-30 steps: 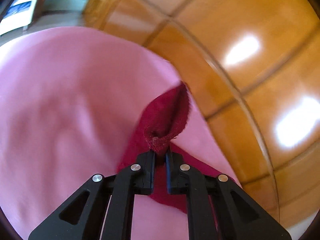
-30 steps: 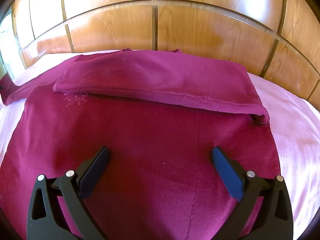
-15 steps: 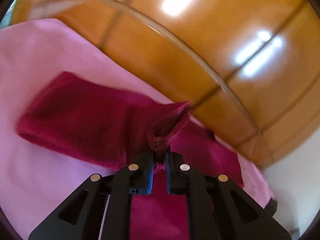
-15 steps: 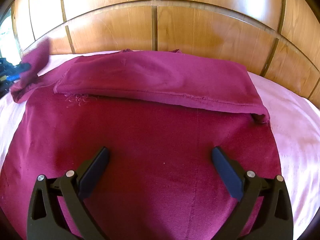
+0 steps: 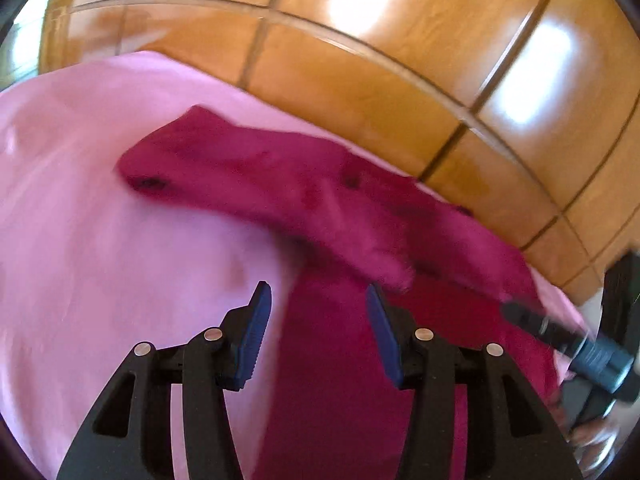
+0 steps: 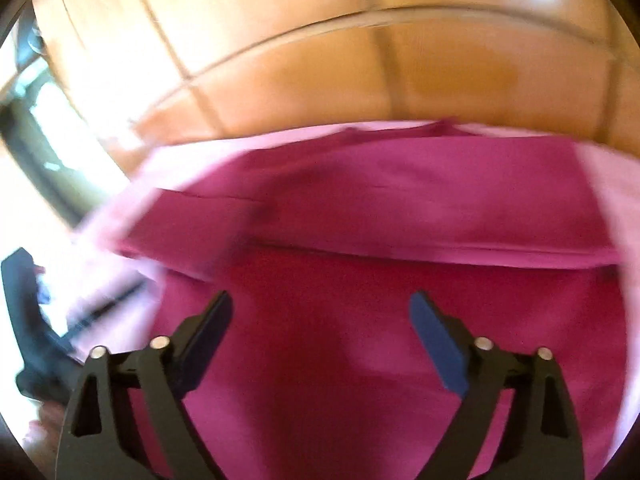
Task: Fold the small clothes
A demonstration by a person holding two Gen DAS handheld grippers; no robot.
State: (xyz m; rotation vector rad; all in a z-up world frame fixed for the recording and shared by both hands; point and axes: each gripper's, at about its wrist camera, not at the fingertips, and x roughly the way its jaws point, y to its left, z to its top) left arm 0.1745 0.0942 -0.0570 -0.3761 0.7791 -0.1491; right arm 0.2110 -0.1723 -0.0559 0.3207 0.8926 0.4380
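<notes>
Light: bright daylight, we see glare patches on the wood panelling (image 5: pixel 360 4) | Blowout: white at left edge of right wrist view | Blur: motion smear on the garment (image 6: pixel 400 208), worse in right wrist view | Distortion: fisheye bowing, dark vignette at corners

left gripper (image 5: pixel 318 330): jaws apart | right gripper (image 6: pixel 320 326): jaws wide apart
</notes>
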